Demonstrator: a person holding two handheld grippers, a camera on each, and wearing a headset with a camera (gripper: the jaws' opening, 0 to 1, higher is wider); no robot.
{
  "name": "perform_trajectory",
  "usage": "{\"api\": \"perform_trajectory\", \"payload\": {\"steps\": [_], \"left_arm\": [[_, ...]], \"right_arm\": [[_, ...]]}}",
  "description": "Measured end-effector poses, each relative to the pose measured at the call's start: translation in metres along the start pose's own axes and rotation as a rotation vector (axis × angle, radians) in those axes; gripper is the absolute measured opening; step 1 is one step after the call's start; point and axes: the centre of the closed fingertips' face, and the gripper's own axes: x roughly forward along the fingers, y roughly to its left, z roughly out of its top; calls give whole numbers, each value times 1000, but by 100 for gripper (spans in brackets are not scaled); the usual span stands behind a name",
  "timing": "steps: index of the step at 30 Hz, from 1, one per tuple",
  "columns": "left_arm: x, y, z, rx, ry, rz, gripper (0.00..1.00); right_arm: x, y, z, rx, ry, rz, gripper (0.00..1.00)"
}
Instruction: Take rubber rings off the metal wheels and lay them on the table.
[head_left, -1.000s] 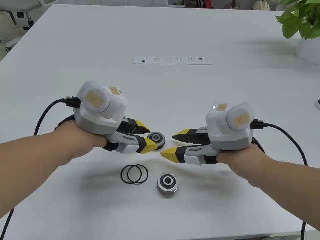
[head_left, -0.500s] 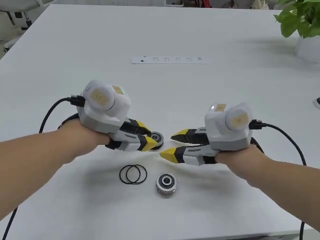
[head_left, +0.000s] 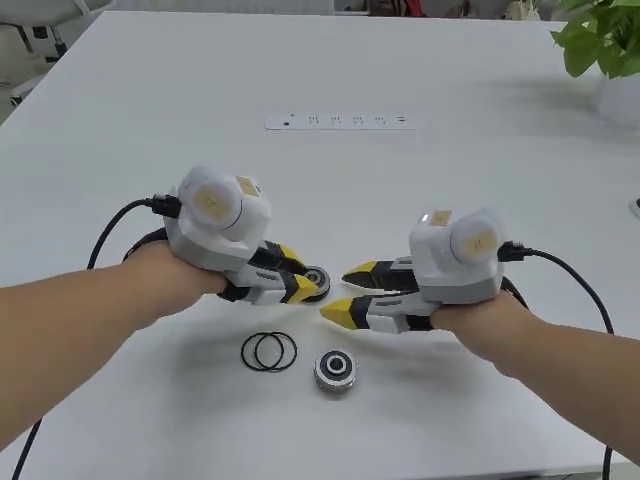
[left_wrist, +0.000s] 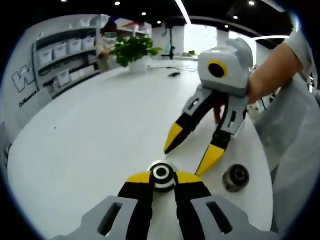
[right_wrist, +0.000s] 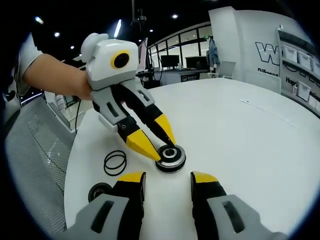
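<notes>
Working near edge of white table (head_left: 450, 90). left gripper (head_left: 303, 284) clamped tight on metal wheel (head_left: 315, 279) at centre. right gripper (head_left: 346, 292) jaws wide apart, empty, tips just right of that wheel. Nearer: second wheel (head_left: 335, 368), two rubber rings (head_left: 268, 351) left of it. Ring on clamped wheel probably soft, stretchy, grippy; wheel rigid, heavy. Pinch ring at outer rim, peel off.
</notes>
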Motion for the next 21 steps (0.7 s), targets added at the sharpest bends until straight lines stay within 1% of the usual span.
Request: {"api": "perform_trajectory", "payload": {"steps": [7, 11, 21], "left_arm": [[1, 3, 0, -16, 11, 12, 14], [1, 3, 0, -4, 18, 14, 14], [1, 4, 0, -11, 27, 29, 14]], "right_arm": [[0, 0, 1, -1, -1, -1, 33], [-1, 0, 3, -1, -6, -3, 33], [1, 2, 8, -3, -13, -2, 33]]}}
